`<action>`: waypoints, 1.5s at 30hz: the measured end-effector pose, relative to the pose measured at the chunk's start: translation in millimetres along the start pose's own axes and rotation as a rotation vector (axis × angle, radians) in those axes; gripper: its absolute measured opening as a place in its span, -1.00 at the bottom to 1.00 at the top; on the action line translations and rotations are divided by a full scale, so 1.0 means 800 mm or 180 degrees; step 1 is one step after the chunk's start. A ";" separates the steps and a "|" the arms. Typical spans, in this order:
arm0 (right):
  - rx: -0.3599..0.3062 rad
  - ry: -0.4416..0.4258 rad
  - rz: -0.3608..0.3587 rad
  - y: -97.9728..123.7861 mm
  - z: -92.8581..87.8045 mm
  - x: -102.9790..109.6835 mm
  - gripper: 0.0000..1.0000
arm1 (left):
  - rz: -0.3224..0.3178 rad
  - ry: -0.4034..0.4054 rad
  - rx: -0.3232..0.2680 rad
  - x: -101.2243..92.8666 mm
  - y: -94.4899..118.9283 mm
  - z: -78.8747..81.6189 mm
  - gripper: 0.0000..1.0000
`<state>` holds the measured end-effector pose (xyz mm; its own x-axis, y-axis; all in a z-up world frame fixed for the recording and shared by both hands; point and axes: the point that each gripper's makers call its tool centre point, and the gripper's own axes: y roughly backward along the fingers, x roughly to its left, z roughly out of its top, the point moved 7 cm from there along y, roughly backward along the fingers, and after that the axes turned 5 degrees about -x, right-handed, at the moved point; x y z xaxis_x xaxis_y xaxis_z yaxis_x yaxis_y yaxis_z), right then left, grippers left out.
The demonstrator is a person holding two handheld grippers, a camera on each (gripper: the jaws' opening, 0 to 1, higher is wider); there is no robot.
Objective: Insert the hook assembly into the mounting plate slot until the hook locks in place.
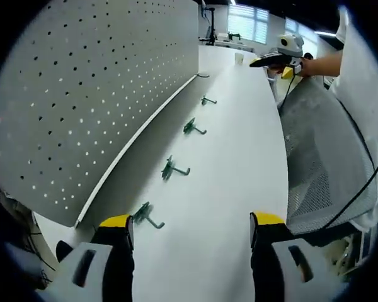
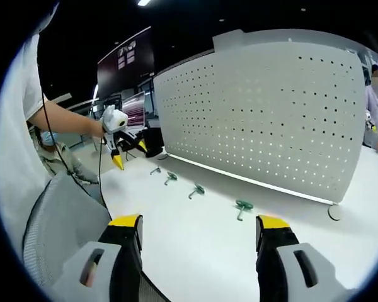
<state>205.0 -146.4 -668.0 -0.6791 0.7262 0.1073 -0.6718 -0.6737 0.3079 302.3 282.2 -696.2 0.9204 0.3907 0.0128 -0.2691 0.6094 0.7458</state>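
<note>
Several green hook assemblies lie in a row on the white table [image 1: 233,189] along the foot of the grey perforated mounting plate [image 1: 82,94]; the nearest hook [image 1: 147,215] sits just ahead of my left jaw, with others [image 1: 172,168] farther along. My left gripper [image 1: 192,220] is open and holds nothing. In the right gripper view the same plate [image 2: 264,113] stands upright, with a hook [image 2: 243,206] just ahead of my right gripper [image 2: 200,221], which is open over the table. Each gripper is seen from the other: the right gripper [image 1: 276,60] far off, the left gripper [image 2: 123,150] at mid left.
A grey mesh chair back [image 1: 321,157] stands against the table's near edge and also appears low at the left [image 2: 57,220]. A small dark ring [image 2: 334,212] lies by the plate's end. A person [image 2: 377,100] stands at the far right. Desks and monitors [image 2: 132,107] fill the background.
</note>
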 end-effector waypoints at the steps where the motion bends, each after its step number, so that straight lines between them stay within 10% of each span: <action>1: 0.0004 0.0000 0.0000 0.000 0.000 0.000 0.42 | 0.0005 -0.0020 0.0014 0.003 0.000 -0.001 0.56; 25: 0.0051 -0.0018 0.0013 -0.001 -0.005 0.001 0.42 | -0.0075 -0.0412 0.0434 0.053 -0.009 -0.017 0.51; 45: 0.0090 -0.0053 -0.0022 -0.002 -0.009 -0.001 0.41 | -0.0296 -0.1315 0.0857 0.081 -0.049 -0.021 0.11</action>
<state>204.7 -146.6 -675.3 -0.6693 0.7331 0.1208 -0.6676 -0.6648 0.3351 367.7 295.2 -735.7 0.9871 0.0040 0.1602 -0.1479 0.4077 0.9011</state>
